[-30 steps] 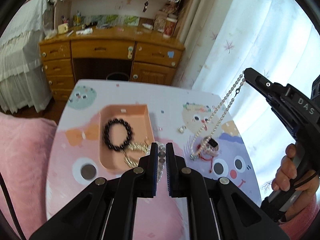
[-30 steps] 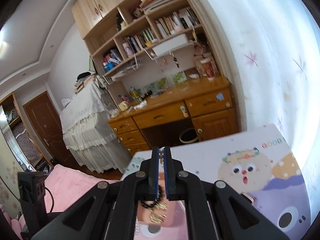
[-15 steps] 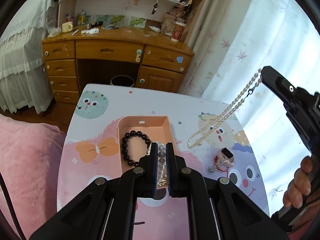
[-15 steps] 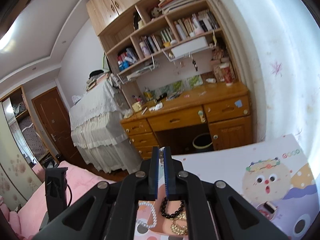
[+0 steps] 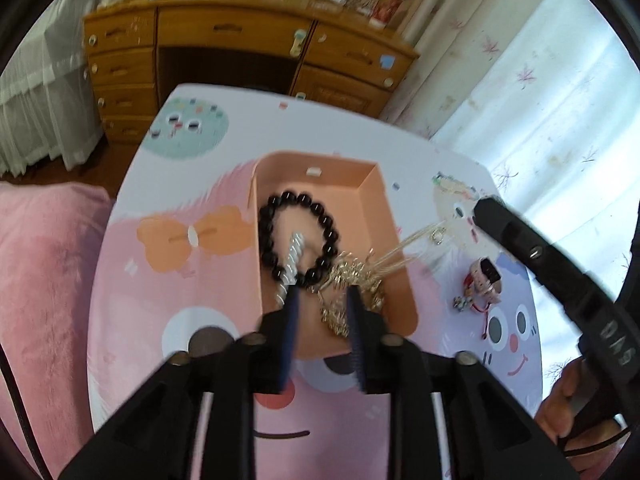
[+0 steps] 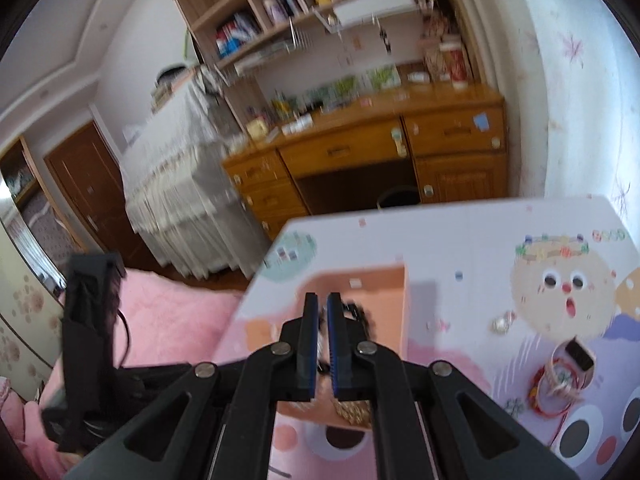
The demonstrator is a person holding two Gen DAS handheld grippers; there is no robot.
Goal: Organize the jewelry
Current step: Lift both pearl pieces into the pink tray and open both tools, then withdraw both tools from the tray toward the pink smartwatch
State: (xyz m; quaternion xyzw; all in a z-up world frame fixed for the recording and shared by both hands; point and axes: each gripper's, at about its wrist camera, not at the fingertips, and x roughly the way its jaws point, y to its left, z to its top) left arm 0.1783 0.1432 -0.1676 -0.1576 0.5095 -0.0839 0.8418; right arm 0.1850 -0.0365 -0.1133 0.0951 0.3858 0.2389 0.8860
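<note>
An orange tray (image 5: 360, 200) on the cartoon-print table (image 5: 180, 292) holds a black bead bracelet (image 5: 266, 236) and a heap of gold chain (image 5: 352, 280). My left gripper (image 5: 323, 294) hovers low over the tray's near end and its jaws are opening. A pale bead bracelet (image 5: 294, 256) hangs blurred at the left fingertip, across the black bracelet, not pressed by the pads. From the right, my right gripper (image 5: 480, 210) is shut on a pearl necklace (image 5: 412, 242) that trails down into the tray. The right wrist view shows the right gripper (image 6: 322, 300) above the tray (image 6: 384, 292).
A small watch with red cord (image 5: 486, 280) and a tiny charm (image 5: 460, 302) lie on the table right of the tray. A pink blanket (image 5: 44, 260) borders the table's left edge. A wooden desk (image 5: 240, 32) stands beyond, curtains at right.
Both grippers have sunk toward the tray. The left jaws have parted and the pale bracelet has slipped out forward. The necklace's lower end has come over the tray.
</note>
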